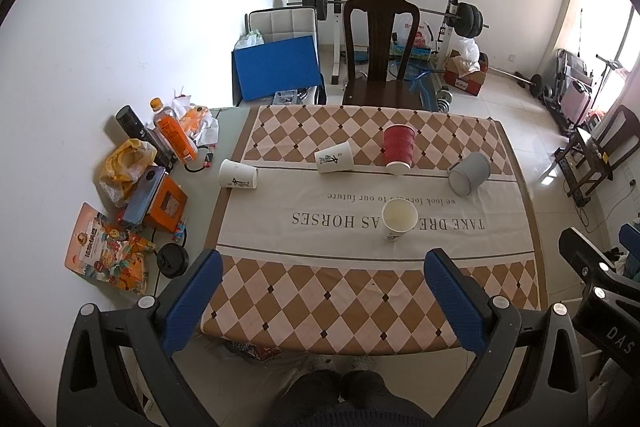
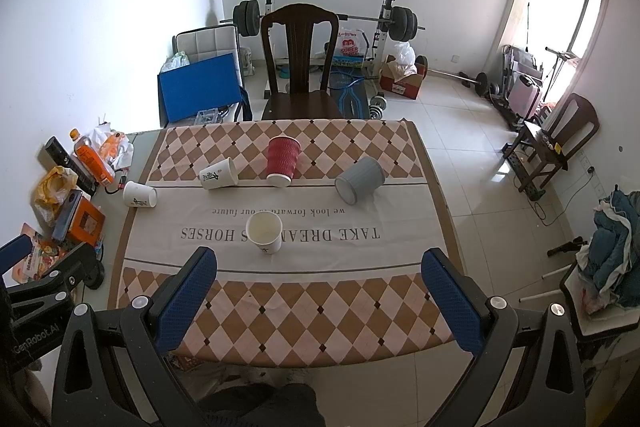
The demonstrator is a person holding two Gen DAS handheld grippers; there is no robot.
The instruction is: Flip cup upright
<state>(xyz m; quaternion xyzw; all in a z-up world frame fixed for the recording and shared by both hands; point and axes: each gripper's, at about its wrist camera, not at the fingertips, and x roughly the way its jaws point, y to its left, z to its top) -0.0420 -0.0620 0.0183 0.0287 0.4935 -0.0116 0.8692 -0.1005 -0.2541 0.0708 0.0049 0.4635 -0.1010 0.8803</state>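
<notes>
Cups: five on the desk (image 2: 436,195); three white paper cups, one ribbed red paper cup (image 2: 283,159), one fluted grey cup (image 2: 359,179).
Upright: one white cup (image 2: 264,232), mid-cloth.
Tipped: four.
Cloth: checkered tablecloth (image 2: 304,311), printed lettering.
Left tongs (image 1: 322,291): wide, empty.
Right tongs (image 2: 320,289): wide, empty.

There are five cups on the desk (image 1: 236,115). Three are white paper cups: one standing up (image 1: 399,218), one lying down in the middle (image 1: 334,157), and one lying down at the left (image 1: 237,175). One is a red cup (image 1: 398,147). One is a gray cup (image 1: 469,173). One orange bottle (image 1: 173,131) stands at the left. Two wooden chairs, maybe more, are in the room: one behind the desk (image 1: 380,39) and one by the window (image 2: 568,131).
</notes>
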